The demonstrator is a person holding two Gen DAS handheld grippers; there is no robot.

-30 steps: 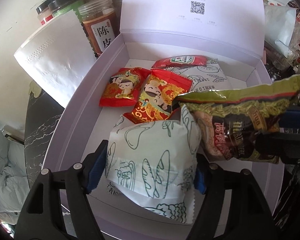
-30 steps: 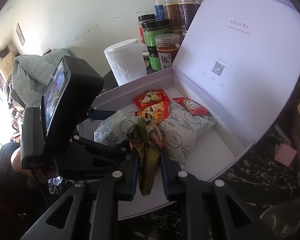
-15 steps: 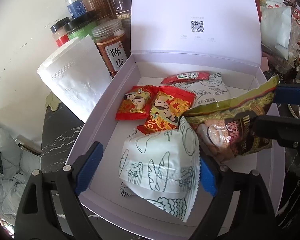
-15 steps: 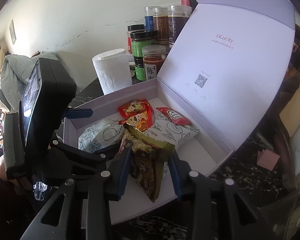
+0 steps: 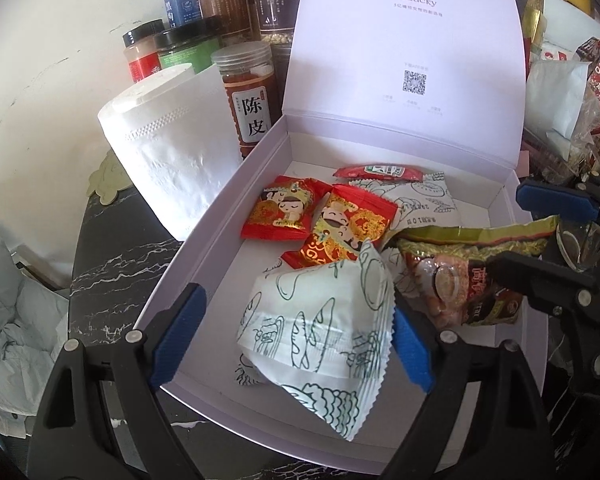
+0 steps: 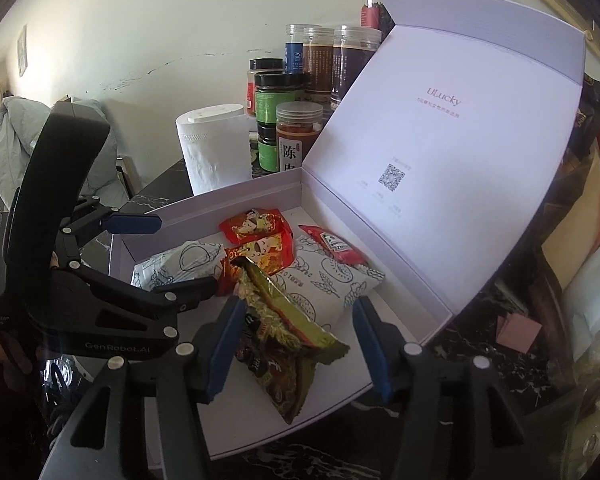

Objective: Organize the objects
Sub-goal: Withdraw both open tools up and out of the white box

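A lilac gift box (image 5: 204, 256) stands open, its lid (image 5: 408, 44) upright at the back. Inside lie two red cartoon packets (image 5: 280, 210), a red ketchup sachet (image 5: 378, 172) and a white doodle-printed packet (image 5: 428, 204). A second white doodle packet (image 5: 320, 316) lies at the front between my left gripper's (image 5: 290, 344) open jaws. A green-gold snack bag (image 6: 288, 344) lies at the box's front right between my right gripper's (image 6: 300, 348) open jaws. The box (image 6: 404, 276) also shows in the right wrist view.
A white paper roll (image 5: 160, 148) and several spice jars (image 5: 248, 92) stand left of and behind the box on the black marble table (image 5: 112, 264). Bags and clutter (image 5: 568, 92) crowd the right side. Pink notes (image 6: 516, 328) lie right of the box.
Both grippers opened and pulled back. The white doodle packet and the green-gold bag were let go and now rest in the box.
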